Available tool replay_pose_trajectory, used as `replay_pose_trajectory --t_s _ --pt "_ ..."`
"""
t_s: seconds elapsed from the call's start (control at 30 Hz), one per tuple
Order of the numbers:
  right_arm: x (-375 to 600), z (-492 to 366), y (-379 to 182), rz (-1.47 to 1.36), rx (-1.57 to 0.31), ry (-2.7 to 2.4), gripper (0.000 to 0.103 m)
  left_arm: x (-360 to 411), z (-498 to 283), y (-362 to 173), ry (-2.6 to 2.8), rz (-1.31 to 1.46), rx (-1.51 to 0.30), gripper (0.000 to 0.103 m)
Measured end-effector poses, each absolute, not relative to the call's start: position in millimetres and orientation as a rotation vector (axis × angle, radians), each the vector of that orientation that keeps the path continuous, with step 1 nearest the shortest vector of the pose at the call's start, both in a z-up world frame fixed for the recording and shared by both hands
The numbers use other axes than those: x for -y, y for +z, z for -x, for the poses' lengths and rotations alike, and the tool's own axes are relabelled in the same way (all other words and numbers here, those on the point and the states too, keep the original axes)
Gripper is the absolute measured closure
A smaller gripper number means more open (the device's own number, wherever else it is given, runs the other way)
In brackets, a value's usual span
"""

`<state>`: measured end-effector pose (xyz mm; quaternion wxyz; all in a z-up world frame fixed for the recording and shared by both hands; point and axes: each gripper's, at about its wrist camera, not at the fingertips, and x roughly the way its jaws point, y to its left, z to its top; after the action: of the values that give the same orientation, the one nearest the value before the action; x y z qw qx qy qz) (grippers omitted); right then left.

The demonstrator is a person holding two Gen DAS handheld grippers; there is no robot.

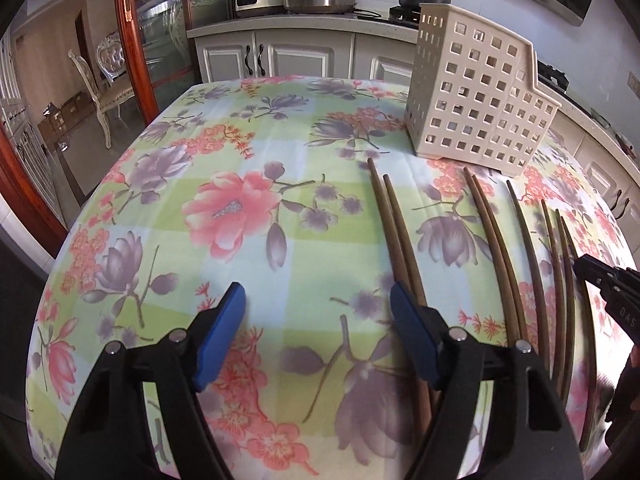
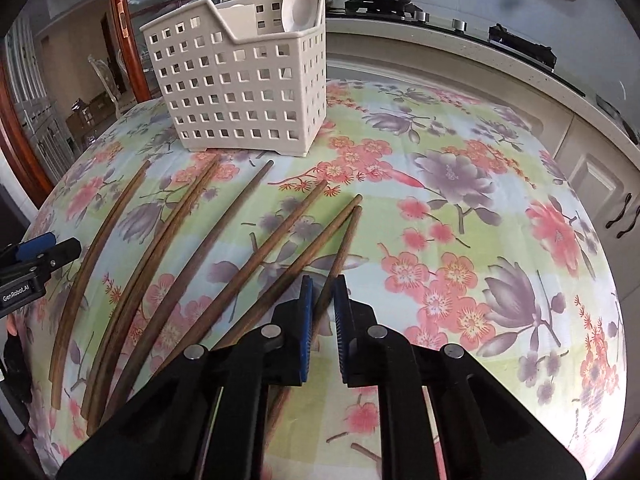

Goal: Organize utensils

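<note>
Several brown wooden chopsticks lie side by side on the floral tablecloth; they also show in the left wrist view. A cream perforated utensil basket stands behind them, with a white spoon inside; the basket also shows in the left wrist view. My right gripper is nearly closed around the rightmost chopstick, which still rests on the cloth. My left gripper is open and empty, left of the leftmost pair.
The table has a rounded front edge. Kitchen counter with pots and a cooker lies behind. A wood-framed glass door and a chair are at the left. The left gripper's tip shows in the right wrist view.
</note>
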<state>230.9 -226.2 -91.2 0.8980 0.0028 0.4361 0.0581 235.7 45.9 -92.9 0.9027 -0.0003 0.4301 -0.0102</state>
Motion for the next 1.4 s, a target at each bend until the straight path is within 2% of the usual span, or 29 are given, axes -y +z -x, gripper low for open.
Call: replay_pose_trajectory --t_s 0.07,0.13,0.17,0.87,0.93,1.07,1.17,1.23,1.4 --pt "227.4 -231.5 -91.3 -0.012 -0.907 0.124 0.091 -41.3 -243.1 -94.1 -0.017 -0.015 -0.895 0.032" --pt "229.0 -231.1 -91.4 -0.023 -0.907 0.129 0.091 -37.9 -251.5 -96.7 -0.018 -0.021 -0.912 0.044" --pt "229.8 -230.9 -91.7 -0.026 -0.907 0.132 0.091 -37.1 -254.9 -97.8 -0.022 -0.017 -0.919 0.046" --pt "234.8 -228.6 -92.0 -0.038 -0.9 0.171 0.091 -18.2 -278.9 -94.1 -0.043 -0.03 -0.929 0.051" --pt "235.1 -229.2 -92.0 -0.042 -0.903 0.172 0.091 -17.3 -281.9 -96.5 -0.042 -0.039 -0.943 0.058" --pt "235.1 -233.2 -91.1 -0.04 -0.924 0.172 0.091 -10.1 -289.1 -94.6 -0.059 -0.073 -0.96 0.065" --pt "233.7 -236.4 -90.2 -0.024 -0.939 0.16 0.091 -0.9 -295.2 -93.2 -0.082 -0.108 -0.976 0.078" --pt "231.0 -236.6 -89.8 -0.005 -0.943 0.147 0.092 6.3 -295.0 -93.0 -0.107 -0.127 -0.98 0.095" --pt "237.8 -232.3 -89.8 -0.03 -0.925 0.132 0.095 8.0 -287.0 -94.9 -0.127 -0.113 -0.952 0.097"
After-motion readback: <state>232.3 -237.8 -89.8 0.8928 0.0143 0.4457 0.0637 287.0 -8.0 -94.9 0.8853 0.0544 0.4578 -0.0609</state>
